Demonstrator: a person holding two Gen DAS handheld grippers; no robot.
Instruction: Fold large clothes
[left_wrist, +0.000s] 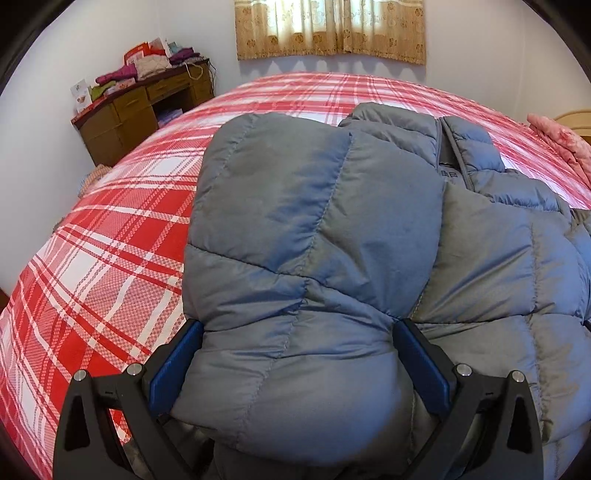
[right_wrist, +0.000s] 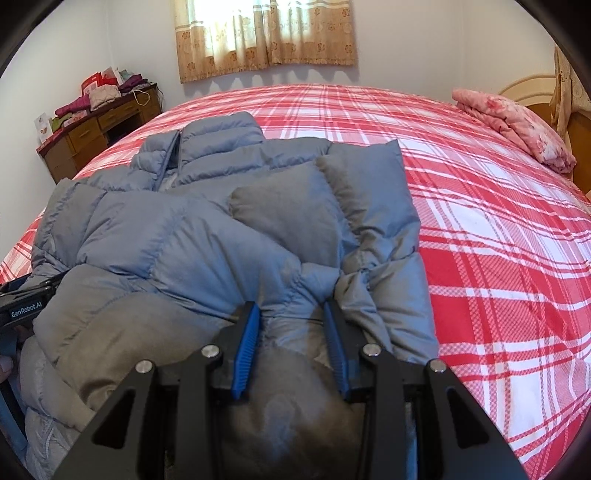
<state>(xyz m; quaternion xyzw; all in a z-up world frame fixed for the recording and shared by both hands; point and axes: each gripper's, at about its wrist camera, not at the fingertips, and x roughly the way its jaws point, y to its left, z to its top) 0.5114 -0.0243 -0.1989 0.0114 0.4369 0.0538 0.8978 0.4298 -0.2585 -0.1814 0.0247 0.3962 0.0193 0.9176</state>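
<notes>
A grey-blue puffer jacket (left_wrist: 332, 221) lies on the red plaid bed, collar toward the far side, both sides folded inward. It also shows in the right wrist view (right_wrist: 207, 229). My left gripper (left_wrist: 299, 328) has its blue-padded jaws wide apart, with a thick fold of the jacket's near edge bulging between them. My right gripper (right_wrist: 291, 310) has its jaws closer together, pinching a bunch of the jacket's near edge. The left gripper's body shows at the left edge of the right wrist view (right_wrist: 26, 310).
The bed (right_wrist: 498, 240) carries a red and white plaid sheet. A folded pink quilt (right_wrist: 517, 122) lies at the far right by the headboard. A wooden desk (left_wrist: 140, 110) piled with clothes stands at the far left. A curtained window (left_wrist: 328, 26) is behind.
</notes>
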